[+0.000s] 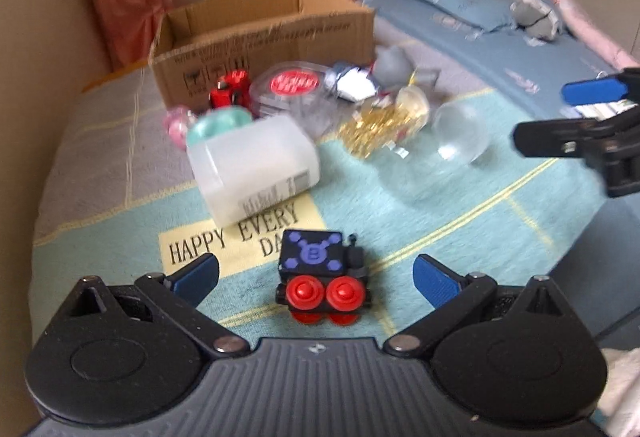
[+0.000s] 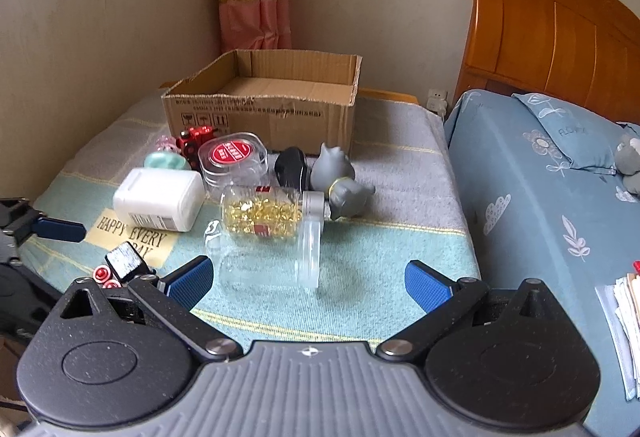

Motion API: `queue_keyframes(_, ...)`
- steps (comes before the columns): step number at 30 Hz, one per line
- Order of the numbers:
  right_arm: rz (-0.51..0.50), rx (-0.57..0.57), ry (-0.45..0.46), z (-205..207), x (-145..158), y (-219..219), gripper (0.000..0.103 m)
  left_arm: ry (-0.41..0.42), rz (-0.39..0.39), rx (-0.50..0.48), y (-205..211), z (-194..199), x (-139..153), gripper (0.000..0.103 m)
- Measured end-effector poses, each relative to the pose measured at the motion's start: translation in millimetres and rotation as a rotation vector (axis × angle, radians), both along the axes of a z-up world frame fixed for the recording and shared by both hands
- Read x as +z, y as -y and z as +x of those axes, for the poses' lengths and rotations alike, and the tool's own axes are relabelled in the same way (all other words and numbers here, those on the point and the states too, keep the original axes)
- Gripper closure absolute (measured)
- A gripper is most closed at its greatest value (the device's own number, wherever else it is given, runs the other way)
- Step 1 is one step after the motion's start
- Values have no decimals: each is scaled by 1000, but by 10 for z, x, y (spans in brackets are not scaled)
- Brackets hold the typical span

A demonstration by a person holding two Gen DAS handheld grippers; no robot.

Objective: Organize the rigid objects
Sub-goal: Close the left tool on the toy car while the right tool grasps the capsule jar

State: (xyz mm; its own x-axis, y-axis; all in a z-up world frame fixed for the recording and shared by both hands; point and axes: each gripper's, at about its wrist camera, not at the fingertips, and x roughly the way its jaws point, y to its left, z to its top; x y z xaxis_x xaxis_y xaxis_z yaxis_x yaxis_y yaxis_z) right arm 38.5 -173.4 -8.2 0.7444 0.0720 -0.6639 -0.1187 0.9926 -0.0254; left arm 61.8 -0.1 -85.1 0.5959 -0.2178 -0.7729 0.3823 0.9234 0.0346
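I see the box (image 2: 262,105) at the far end of the blanket (image 2: 380,237), open side up and bare inside as far as I can tell, so I judge it to be where the loose things should go. It sits right behind the clutter, which keeps every carry short.

The white bottle (image 2: 158,199) lies on its side near the "HAPPY EVERY DAY" patch, its green cap (image 2: 166,160) pointing toward the box. The pill jar (image 2: 266,215) full of gold capsules also lies flat, touching the empty clear jar (image 2: 268,267) just in front of my right claw; round and on their sides, both could roll when nudged. Behind them sit the red-lidded tub (image 2: 232,157), the grey figure (image 2: 340,183), a black item (image 2: 292,165) I cannot identify, and the red car (image 2: 196,139) against the box wall.

The toy train (image 1: 324,275) stands apart, closest to me, between the blue pads of my left gripper (image 1: 316,275). That claw is spread wide and touches nothing; I read this as lining up to pinch the train across its body, the narrow way. My right gripper (image 2: 308,283) is likewise released and empty, hovering over the clear jar, presumably waiting its turn
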Motion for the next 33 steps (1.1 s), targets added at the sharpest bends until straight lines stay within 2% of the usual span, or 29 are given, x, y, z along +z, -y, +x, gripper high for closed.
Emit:
queue_keyframes(6,-18,9,-23,79,-87,0,0,-50,4,11,-75,96,-175,1)
queue_keyframes(16,-34,34,-87,215,-292,-37,0,-14,23,91,-325,252,-207,1)
queue_keyframes(22,-55,56,-136,289,-486,-46,0,-53,-30,65,-396,245,-218,1)
queue_keyframes(28,-61,72,-185,345,-669,-43,0,-51,-28,29,-346,226,-225,1)
queue_keyframes(33,-36,94,-179,352,-702,-28,0,-59,-27,17,-337,239,-222,1)
